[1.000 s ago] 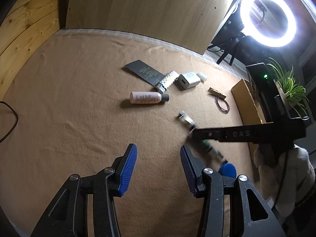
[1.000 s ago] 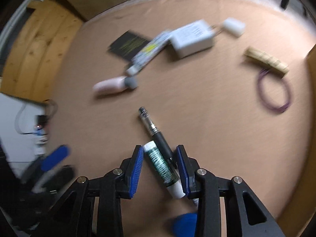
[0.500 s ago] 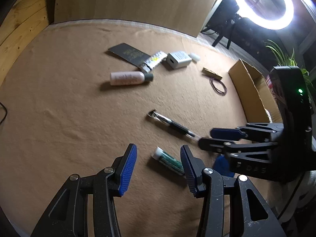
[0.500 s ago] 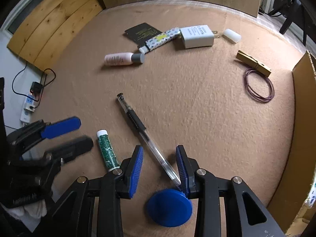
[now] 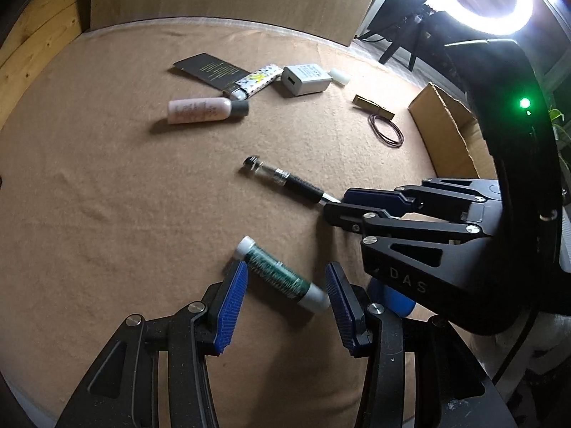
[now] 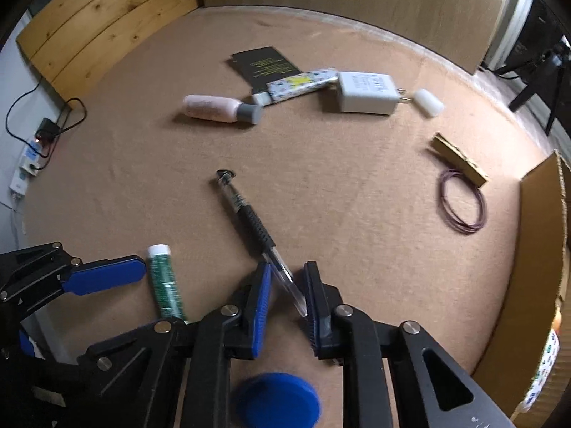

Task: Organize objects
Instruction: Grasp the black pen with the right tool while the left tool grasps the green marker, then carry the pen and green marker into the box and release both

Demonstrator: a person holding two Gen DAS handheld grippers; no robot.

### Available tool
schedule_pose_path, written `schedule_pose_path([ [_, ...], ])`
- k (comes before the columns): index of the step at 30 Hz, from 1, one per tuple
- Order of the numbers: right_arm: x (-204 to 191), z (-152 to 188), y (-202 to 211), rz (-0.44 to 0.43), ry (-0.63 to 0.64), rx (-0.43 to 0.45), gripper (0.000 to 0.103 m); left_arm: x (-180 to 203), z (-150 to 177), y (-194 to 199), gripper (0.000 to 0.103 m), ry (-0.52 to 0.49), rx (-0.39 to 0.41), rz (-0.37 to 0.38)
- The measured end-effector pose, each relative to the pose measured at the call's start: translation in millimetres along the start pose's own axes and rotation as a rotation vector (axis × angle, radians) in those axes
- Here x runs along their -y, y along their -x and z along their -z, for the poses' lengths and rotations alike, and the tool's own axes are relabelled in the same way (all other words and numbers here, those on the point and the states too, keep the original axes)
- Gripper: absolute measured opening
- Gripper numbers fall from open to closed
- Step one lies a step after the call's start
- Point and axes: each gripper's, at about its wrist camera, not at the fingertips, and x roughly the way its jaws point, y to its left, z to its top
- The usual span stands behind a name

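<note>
A tan felt-covered table (image 6: pixel 357 214) fills both wrist views, with small household items scattered on it. Going left to right in the right wrist view: the left gripper (image 6: pixel 142 271) comes in from the lower left, fingers apart, with a green glitter tube (image 6: pixel 165 283) with white caps lying flat between them; in the left wrist view the tube (image 5: pixel 282 274) sits between the blue pads without either pad touching it. Farther back lies a pink bottle (image 6: pixel 217 107) with a grey cap, on its side. Behind it is a black card (image 6: pixel 264 64), with a patterned lighter (image 6: pixel 303 83) lying partly over its corner. In the middle of the table lies a clear-barrelled pen (image 6: pixel 249 221) with a black grip, running diagonally toward the camera. The right gripper (image 6: pixel 287 285) is closing its fingers on the pen's near, clear end, which sits between the blue pads; whether the pads already press on it cannot be told. Below the gripper lies a round blue lid (image 6: pixel 276 401). Right of the lighter is a white charger plug (image 6: pixel 367 92), then a small white cap (image 6: pixel 428 102). Farther right lie a wooden clothespin (image 6: pixel 458 160) and, just beside it, a purple hair tie (image 6: pixel 462 201). A cardboard box (image 6: pixel 542 232) stands at the right edge.
</note>
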Motion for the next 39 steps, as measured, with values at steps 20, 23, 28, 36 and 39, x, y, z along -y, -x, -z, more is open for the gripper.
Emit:
schedule_pose_path([
  [20,70.5,36.8,22.5,-0.07,-0.322,0.078,0.008,6.4,-23.5,-32.1,0.016,0.018,0.003,0.01],
  [23,72.2,40.2,33.0,-0.081,-0.335,0.104,0.008,2.1,-26.6,-29.0,0.016,0.05,0.008,0.029],
  [28,80.3,49.6,56.9,-0.106,-0.361,0.148,0.008,7.3,-35.6,-17.1,0.016,0.043,0.038,0.05],
  [36,112.6,66.4,113.1,-0.058,-0.413,0.26,0.008,50.6,-56.7,-5.0,0.016,-0.032,0.074,0.111],
  [39,132.4,74.8,130.1,-0.015,-0.441,0.287,0.008,77.1,-66.0,-3.8,0.016,-0.079,0.087,0.131],
])
